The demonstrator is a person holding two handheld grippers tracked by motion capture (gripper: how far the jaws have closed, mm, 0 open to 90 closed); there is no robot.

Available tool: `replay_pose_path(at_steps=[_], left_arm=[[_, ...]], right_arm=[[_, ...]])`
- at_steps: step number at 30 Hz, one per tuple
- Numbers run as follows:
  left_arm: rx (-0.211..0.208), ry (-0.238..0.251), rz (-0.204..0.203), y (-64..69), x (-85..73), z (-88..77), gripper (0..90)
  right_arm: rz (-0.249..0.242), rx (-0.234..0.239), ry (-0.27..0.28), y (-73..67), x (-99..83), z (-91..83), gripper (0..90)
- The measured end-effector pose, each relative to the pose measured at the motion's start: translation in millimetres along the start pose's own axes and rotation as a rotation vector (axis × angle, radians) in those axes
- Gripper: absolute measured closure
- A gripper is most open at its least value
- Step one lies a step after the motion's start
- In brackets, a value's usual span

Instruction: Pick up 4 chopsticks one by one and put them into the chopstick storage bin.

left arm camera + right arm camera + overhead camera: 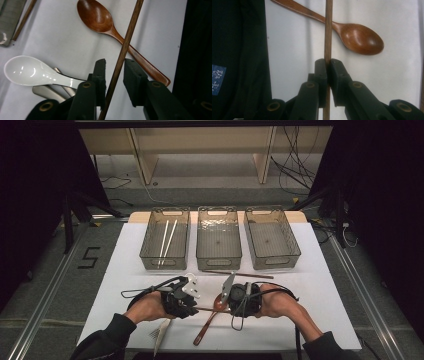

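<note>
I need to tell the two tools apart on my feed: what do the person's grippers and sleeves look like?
Both grippers, left and right, are black, each trailing a looped black cable and topped by a grey three-cornered plate. The gripper views show two blocky black jaws with brass-coloured pivot rings. The person wears dark long sleeves pushed back from the forearms.

The white table (320, 320) bears three clear bins (219, 240), a wooden spoon (207, 322) and a chopstick (239, 274).
</note>
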State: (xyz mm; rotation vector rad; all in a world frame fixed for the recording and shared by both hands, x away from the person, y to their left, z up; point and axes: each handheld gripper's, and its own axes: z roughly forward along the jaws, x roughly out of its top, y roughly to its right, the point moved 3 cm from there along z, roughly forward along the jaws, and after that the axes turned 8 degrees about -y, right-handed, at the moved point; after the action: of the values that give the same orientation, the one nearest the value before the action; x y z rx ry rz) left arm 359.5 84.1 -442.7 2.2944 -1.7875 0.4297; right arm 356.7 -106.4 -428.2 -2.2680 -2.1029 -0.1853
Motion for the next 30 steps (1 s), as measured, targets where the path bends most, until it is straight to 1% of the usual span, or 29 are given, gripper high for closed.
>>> replay_pose_path(at_steps=[2,5,8,10,12,14,15,16,17,18,19,20,21,22,24,26,28,30], left_arm=[[-0.006,-0.007,0.009,0.3,-0.4,0.3,74.3],[-0.021,-0.014,0.022,1.7,-1.2,1.0,76.7],[-0.036,-0.018,0.046,3.3,-1.9,1.5,78.8],[-0.047,-0.015,0.063,4.8,-2.1,1.7,80.0],[-0.067,-0.017,0.077,7.3,-2.0,1.8,81.7],[-0.102,-0.005,0.084,9.5,-1.7,1.8,83.8],[-0.107,-0.004,0.083,10.5,-1.7,2.1,84.3],[-0.107,-0.006,0.081,10.7,-1.7,2.1,84.4],[-0.107,-0.007,0.077,10.5,-1.8,1.9,84.5],[-0.098,-0.007,0.072,9.7,-2.0,1.4,84.7],[-0.102,-0.003,0.063,8.6,-2.4,0.7,84.7],[-0.102,-0.001,0.056,7.8,-2.9,-0.1,84.7],[-0.094,0.002,0.046,6.5,-3.5,-1.0,84.7],[-0.088,0.007,0.031,5.5,-4.0,-1.8,84.7],[-0.081,0.009,0.017,2.6,-5.5,-3.9,84.7],[-0.079,0.015,-0.003,-1.3,-8.1,-6.0,84.7],[-0.064,0.02,-0.029,-5.9,-11.8,-8.2,84.7],[-0.047,0.025,-0.055,-10.9,-15.6,-10.8,84.7]], right_arm=[[-0.007,0.001,-0.002,-0.8,0.5,0.5,84.8],[-0.011,0.005,0.002,-1.7,0.7,0.7,84.8],[-0.019,0.006,0.003,-2.8,0.5,0.5,84.7],[-0.036,0.007,0.004,-2.5,-0.3,0.7,84.5],[-0.034,0.003,-0.001,-3.1,-1.1,0.2,83.6],[-0.025,-0.008,-0.001,-1.1,-2.0,0.1,81.5],[-0.024,-0.007,-0.002,0.2,-2.7,-0.1,80.9],[-0.012,0.005,0.001,-0.1,-3.5,-0.5,80.5],[-0.012,-0.004,0.006,1.0,-4.0,-1.1,78.8],[-0.001,0.0,0.008,2.1,-4.6,-2.2,76.0],[0.01,0.004,0.01,2.9,-5.9,-3.7,72.6],[0.02,0.0,0.012,4.6,-7.5,-5.6,67.9],[0.036,-0.01,0.019,6.7,-9.1,-7.8,65.6],[0.055,-0.012,0.03,8.9,-11.0,-10.5,64.3],[0.096,-0.019,0.052,13.4,-14.9,-14.9,59.0],[0.146,-0.018,0.075,18.4,-18.5,-17.8,55.7],[0.181,-0.031,0.094,23.1,-22.2,-19.8,49.9],[0.231,-0.03,0.099,26.8,-25.2,-22.1,45.8]])
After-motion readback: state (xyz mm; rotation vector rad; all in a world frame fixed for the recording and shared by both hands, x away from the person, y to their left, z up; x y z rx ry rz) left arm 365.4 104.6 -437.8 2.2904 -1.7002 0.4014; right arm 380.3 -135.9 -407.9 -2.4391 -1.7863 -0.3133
